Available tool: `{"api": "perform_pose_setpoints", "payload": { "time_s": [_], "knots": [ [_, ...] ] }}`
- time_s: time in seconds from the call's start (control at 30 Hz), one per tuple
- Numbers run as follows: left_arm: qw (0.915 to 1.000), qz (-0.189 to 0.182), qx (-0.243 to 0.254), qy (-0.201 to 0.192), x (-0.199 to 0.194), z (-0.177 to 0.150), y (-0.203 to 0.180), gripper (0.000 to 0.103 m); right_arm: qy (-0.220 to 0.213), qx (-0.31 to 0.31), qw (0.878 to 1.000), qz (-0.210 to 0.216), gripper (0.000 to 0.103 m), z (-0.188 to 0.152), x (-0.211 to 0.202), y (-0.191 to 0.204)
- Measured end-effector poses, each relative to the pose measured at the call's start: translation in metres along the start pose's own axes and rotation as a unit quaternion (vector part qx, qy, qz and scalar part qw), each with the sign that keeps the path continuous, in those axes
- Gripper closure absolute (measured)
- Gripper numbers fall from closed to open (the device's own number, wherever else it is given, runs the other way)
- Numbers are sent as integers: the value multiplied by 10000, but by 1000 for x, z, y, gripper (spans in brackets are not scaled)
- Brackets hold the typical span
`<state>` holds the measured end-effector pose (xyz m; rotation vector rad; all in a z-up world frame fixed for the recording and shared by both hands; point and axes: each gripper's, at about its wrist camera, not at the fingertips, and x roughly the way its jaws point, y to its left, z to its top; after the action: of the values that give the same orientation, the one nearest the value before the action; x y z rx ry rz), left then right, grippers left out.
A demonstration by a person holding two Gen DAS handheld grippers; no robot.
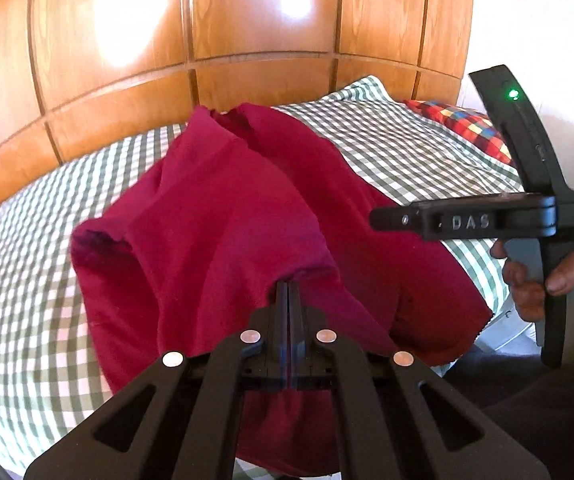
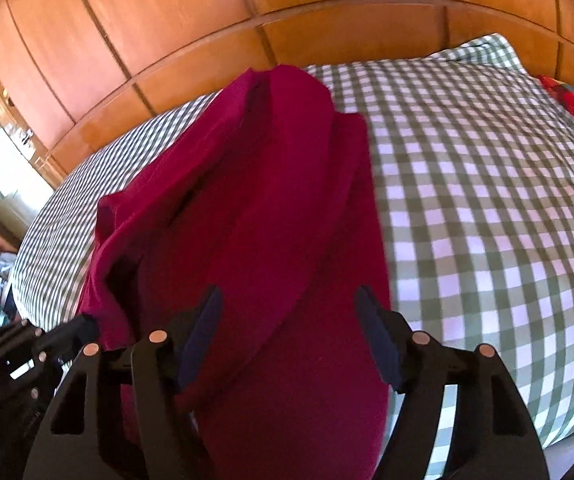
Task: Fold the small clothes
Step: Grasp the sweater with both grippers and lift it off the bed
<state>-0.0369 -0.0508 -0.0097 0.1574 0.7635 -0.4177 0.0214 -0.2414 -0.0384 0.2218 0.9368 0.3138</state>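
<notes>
A dark red garment (image 1: 215, 208) lies rumpled and partly doubled over on a green-and-white checked bed cover (image 1: 27, 280). My left gripper (image 1: 289, 292) is shut on a raised fold at the garment's near edge, and the cloth hangs from its tips. In the right wrist view the garment (image 2: 247, 200) runs from the near edge up toward the headboard. My right gripper (image 2: 291, 316) is open just above its near part; the cloth lies below the gap and neither pad touches it. The left gripper (image 2: 87, 326) shows at lower left, pinching the garment's edge. The right gripper (image 1: 383, 220) shows side-on at right.
A wooden panelled headboard (image 1: 247, 20) rises behind the bed. A multicoloured checked pillow (image 1: 463, 124) lies at the far right. A person's hand (image 1: 559, 276) holds the right gripper's handle beyond the bed's right edge. Bare checked cover (image 2: 487, 200) stretches to the garment's right.
</notes>
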Motion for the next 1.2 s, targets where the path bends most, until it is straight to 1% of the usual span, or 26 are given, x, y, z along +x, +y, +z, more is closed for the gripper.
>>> {"api": "perform_pose_setpoints", "payload": {
  "time_s": [0.07,0.2,0.27,0.3,0.33,0.37,0.4,0.43,0.47,0.53,0.6,0.67,0.7,0.77,0.83,0.9,0.93,0.97,1.0,1.03,1.07,1.1,1.13,1.2],
  "knots": [
    [10000,51,-22,-30,-2,0,2,103,65,-30,10000,32,34,-1,3,3],
    [9996,123,-167,-169,-8,4,9,103,321,-63,9992,228,35,-4,9,7],
    [9994,145,-223,-218,-11,5,11,103,428,-76,9984,358,44,-7,10,10],
    [9992,158,-266,-249,-14,5,13,103,420,-84,9984,374,47,-7,10,12],
    [9989,149,-329,-285,-16,7,17,103,447,-134,9982,389,53,-8,11,15],
    [9984,101,-440,-328,-20,9,23,103,460,-177,9980,404,60,-7,12,17],
    [9977,51,-564,-373,-24,10,29,103,457,-224,9978,421,62,-7,12,19],
    [9966,12,-707,-426,-29,13,37,103,461,-301,9976,426,68,-7,13,22],
    [9942,-18,-940,-517,-36,17,52,103,450,-410,9972,427,75,-6,13,26],
    [9891,2,-1310,-679,-48,21,77,103,393,-547,9969,402,83,-3,14,32],
    [9821,103,-1680,-847,-60,27,112,103,338,-613,9967,410,87,2,14,35],
    [9771,340,-1871,-956,-68,32,140,103,264,-699,9962,447,94,6,10,35],
    [9742,549,-1943,-1007,-72,36,158,103,231,-797,9955,450,95,8,8,36],
    [9688,851,-2090,-1027,-74,41,189,103,198,-908,9944,513,96,14,2,38],
    [9591,1315,-2298,-1004,-72,50,226,103,68,-971,9932,634,96,22,-10,38],
    [9507,1668,-2438,-946,-66,58,255,103,-5,-1054,9915,764,96,33,-19,37],
    [9456,1961,-2439,-883,-61,63,266,103,-65,-1120,9913,692,96,36,-22,37],
    [9407,2221,-2434,-810,-55,68,277,103,-175,-1269,9907,466,97,40,-25,36],
    [9309,2530,-2541,-697,-46,74,294,103,-274,-1309,9907,261,97,46,-26,32],
    [9201,2752,-2727,-580,-39,76,309,103,-335,-1246,9915,133,97,51,-29,27],
    [9121,2878,-2876,-507,-36,75,321,103,-403,-1160,9924,-32,97,58,-30,20],
    [9001,3031,-3101,-417,-31,77,334,103,-544,-1078,9923,-292,97,70,-33,10],
    [8927,3082,-3262,-400,-29,77,342,103,-646,-1058,9913,-443,97,77,-36,5],
    [8871,3122,-3366,-476,-31,77,351,103,-878,-1033,9867,-892,97,97,-42,-9]
  ]
}}
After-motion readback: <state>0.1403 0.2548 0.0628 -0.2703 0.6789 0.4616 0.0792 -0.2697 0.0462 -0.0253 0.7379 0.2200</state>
